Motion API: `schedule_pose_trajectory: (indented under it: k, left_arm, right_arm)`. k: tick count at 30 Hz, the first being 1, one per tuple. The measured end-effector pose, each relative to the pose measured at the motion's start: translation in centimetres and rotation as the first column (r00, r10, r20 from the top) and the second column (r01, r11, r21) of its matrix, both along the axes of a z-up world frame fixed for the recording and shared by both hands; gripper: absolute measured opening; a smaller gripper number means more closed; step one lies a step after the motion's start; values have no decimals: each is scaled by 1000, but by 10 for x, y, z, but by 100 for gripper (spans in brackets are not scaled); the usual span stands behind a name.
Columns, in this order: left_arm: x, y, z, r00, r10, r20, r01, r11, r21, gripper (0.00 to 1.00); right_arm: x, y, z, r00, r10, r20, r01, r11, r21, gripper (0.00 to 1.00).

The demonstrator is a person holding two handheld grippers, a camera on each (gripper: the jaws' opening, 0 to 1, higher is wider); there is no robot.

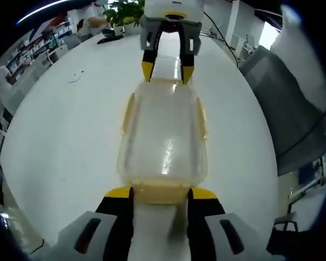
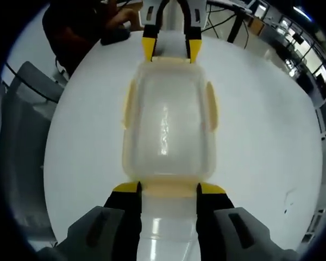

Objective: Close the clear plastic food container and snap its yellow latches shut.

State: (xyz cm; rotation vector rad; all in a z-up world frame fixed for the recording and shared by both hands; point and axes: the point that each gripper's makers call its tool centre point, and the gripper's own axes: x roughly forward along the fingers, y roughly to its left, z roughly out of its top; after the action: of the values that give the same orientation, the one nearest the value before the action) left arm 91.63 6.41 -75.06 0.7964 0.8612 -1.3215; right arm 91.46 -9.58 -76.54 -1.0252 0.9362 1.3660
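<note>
Both grippers point(image 1: 161, 191) point(image 2: 168, 187) face-to-face, jaws apart.

White table point(image 1: 65, 136), potted plant point(image 1: 125, 12) (perhaps artificial)

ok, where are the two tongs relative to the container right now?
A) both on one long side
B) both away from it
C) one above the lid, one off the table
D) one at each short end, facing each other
D: in the left gripper view the left tongs straddle the near end latch of the clear food container, and the right tongs meet its far end.
</note>
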Motion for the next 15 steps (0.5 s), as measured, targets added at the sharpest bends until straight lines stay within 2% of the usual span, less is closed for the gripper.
schedule_pose_trajectory:
  k: [8,15]
  left_arm:
    - [-3,-5,34,999,-10,30,9,1000,17,32]
    - [-2,-20,55,998,-19,55,18,1000,26,32]
  right_arm:
    - [-8,-4,34,1000,-3,5,3,1000,23,35]
    - [-6,-18,50,1000,-18,16,18,1000,25,35]
